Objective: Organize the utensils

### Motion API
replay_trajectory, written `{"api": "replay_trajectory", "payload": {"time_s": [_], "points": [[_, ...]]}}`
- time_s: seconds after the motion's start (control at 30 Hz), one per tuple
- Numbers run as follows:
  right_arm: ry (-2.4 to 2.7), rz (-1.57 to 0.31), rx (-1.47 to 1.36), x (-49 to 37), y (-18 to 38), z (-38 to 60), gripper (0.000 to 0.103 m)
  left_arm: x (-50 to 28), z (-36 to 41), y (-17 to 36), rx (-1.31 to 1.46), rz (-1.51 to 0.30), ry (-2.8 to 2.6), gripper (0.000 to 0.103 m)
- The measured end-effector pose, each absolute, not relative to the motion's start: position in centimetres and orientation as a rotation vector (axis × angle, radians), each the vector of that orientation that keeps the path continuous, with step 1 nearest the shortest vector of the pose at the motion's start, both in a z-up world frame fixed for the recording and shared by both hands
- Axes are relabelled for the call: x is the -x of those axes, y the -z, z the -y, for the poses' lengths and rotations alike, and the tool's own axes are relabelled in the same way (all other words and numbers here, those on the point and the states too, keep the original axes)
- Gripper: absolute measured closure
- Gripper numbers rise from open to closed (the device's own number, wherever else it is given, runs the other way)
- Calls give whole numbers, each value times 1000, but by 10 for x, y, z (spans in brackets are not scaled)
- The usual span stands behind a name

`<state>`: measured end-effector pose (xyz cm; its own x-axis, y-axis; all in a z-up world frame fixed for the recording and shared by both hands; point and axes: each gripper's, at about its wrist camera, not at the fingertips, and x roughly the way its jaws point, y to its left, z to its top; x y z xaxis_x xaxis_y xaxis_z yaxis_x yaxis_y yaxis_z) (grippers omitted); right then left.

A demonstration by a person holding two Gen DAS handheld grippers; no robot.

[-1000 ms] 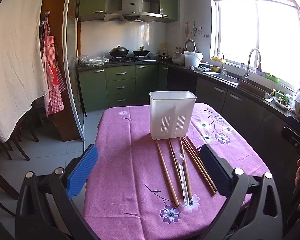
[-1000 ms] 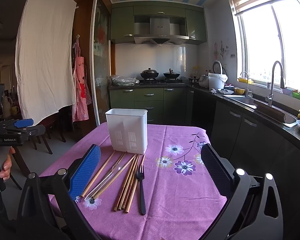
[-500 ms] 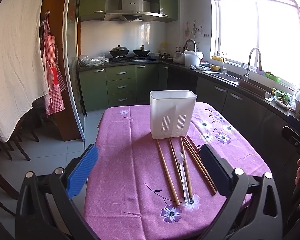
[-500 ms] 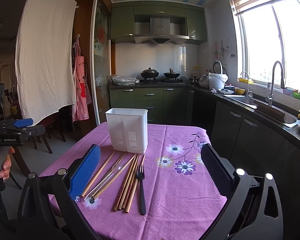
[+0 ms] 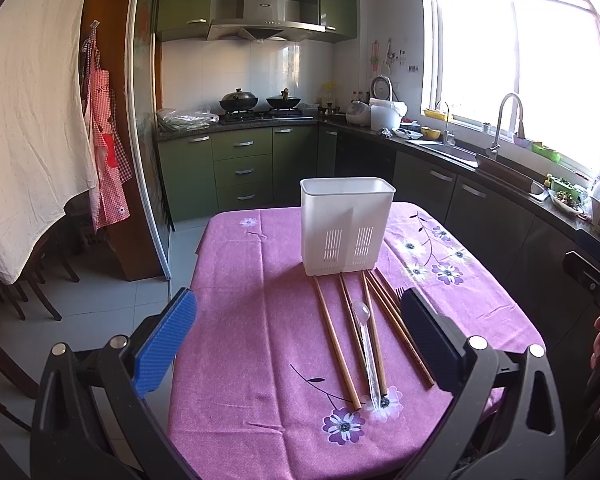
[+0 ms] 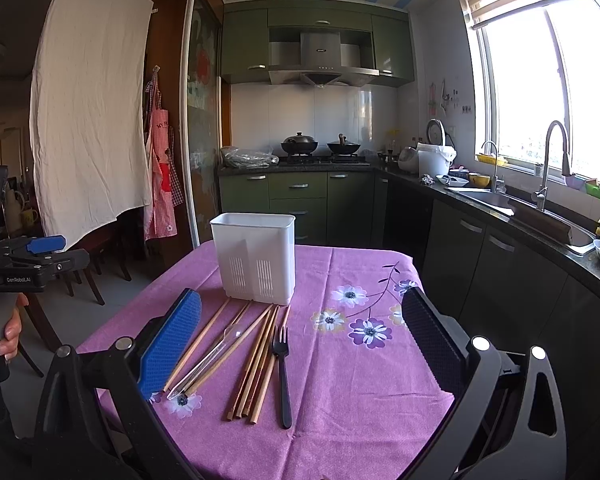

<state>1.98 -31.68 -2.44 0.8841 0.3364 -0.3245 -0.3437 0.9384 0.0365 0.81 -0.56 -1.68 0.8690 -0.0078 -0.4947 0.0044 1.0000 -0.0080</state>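
Note:
A white slotted utensil holder (image 5: pixel 346 226) stands upright on the purple flowered tablecloth (image 5: pixel 252 320); it also shows in the right wrist view (image 6: pixel 255 257). In front of it lie several wooden chopsticks (image 5: pixel 334 340) (image 6: pixel 256 356), a clear plastic spoon (image 5: pixel 366 354) (image 6: pixel 216 346) and a black fork (image 6: pixel 282 372). My left gripper (image 5: pixel 300 336) is open and empty, held above the table's near edge. My right gripper (image 6: pixel 300 334) is open and empty above the utensils' near ends. The left gripper's body also shows at the far left of the right wrist view (image 6: pixel 20 264).
Green kitchen cabinets (image 5: pixel 244 168) and a stove with pots (image 5: pixel 260 102) stand behind the table. A counter with sink and tap (image 5: pixel 500 128) runs along the right. A white cloth (image 5: pixel 28 120) and dark chairs (image 6: pixel 88 268) are on the left.

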Motion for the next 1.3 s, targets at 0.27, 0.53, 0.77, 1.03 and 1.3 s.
{"api": "replay_trajectory", "payload": {"time_s": [0.27, 0.53, 0.77, 1.03, 1.3], "points": [[-352, -362, 31, -27, 28, 315, 4, -15, 8, 22, 0, -538, 10, 6], [-338, -464, 94, -57, 40, 308, 4, -47, 13, 44, -17, -633, 12, 6], [-282, -579, 157, -107, 59, 305, 4, -92, 33, 62, -68, -736, 29, 6], [-278, -768, 110, -175, 95, 313, 4, -154, 63, 100, -89, -908, 91, 7], [-286, -854, 77, -204, 113, 315, 14, -192, 85, 141, -95, -1089, 136, 47]]}}
